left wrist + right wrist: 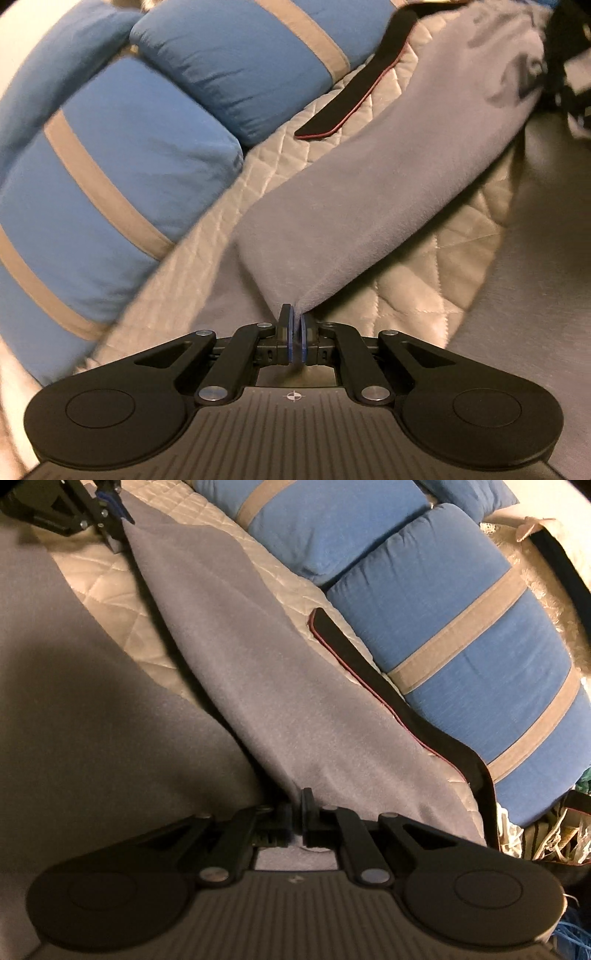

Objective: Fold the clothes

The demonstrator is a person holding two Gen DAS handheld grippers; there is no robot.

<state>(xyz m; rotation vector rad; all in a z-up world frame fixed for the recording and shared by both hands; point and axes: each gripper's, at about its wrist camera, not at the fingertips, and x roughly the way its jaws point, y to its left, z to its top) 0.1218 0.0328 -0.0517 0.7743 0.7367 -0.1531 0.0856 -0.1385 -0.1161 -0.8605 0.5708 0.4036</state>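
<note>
A grey garment [369, 192] hangs stretched in a band between my two grippers above the quilted cream bedspread [424, 295]. My left gripper [295, 323] is shut on one corner of it, the cloth pinched between the blue pads. In the right wrist view the same garment [280, 686] runs from my right gripper [297, 806], shut on its near corner, up to the left gripper [116, 511] at the top left. The right gripper [565, 74] shows as a dark blur at the far end. More grey cloth [74, 709] lies flat on the bed below the band.
Blue pillows with beige stripes [122, 177] [461, 635] lie along the far side of the bed. A black strap with a red edge [354, 92] [388, 698] rests between the pillows and the garment. Tangled cords and clutter [546, 834] sit at the bed's right end.
</note>
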